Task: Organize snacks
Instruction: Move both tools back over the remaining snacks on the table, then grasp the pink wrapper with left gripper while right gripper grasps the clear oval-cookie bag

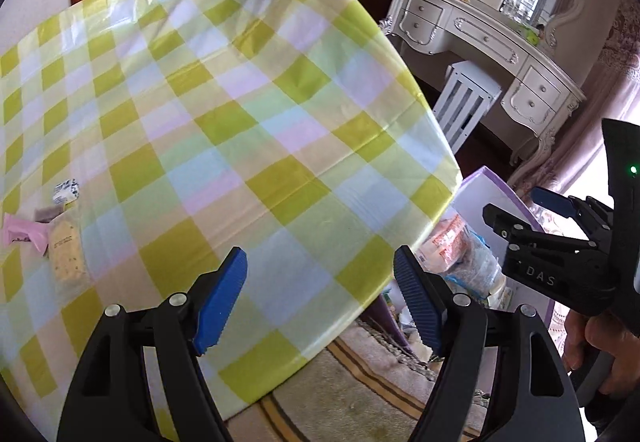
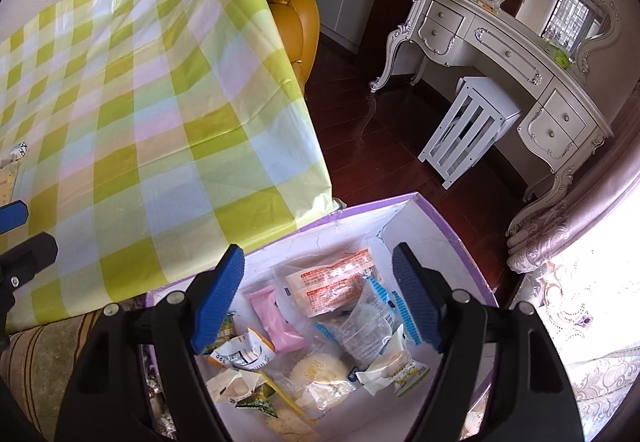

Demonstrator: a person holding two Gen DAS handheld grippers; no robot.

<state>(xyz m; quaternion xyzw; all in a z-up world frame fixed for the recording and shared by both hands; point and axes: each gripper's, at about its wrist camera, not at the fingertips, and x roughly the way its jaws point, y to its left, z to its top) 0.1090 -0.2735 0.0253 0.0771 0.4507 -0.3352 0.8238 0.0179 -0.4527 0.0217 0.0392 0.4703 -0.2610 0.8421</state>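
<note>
A purple-rimmed white box (image 2: 448, 230) stands on the floor beside the table and holds several wrapped snacks, among them a pink pack (image 2: 276, 318) and an orange-printed pack (image 2: 336, 282). My right gripper (image 2: 318, 302) is open and empty, hovering over the box. My left gripper (image 1: 320, 302) is open and empty above the near edge of the checked tablecloth (image 1: 240, 113). A few snacks remain at the table's left: a cracker pack (image 1: 66, 252), a pink pack (image 1: 22, 232) and a small white pack (image 1: 66, 191). The right gripper also shows in the left wrist view (image 1: 552, 226).
The box (image 1: 492, 193) with snacks shows past the table's right edge. A rug (image 1: 352, 394) lies under the table. A white dressing table (image 2: 512, 53) with mirror and a white stool (image 2: 468, 125) stand at the right. A yellow armchair (image 2: 292, 1) is behind the table.
</note>
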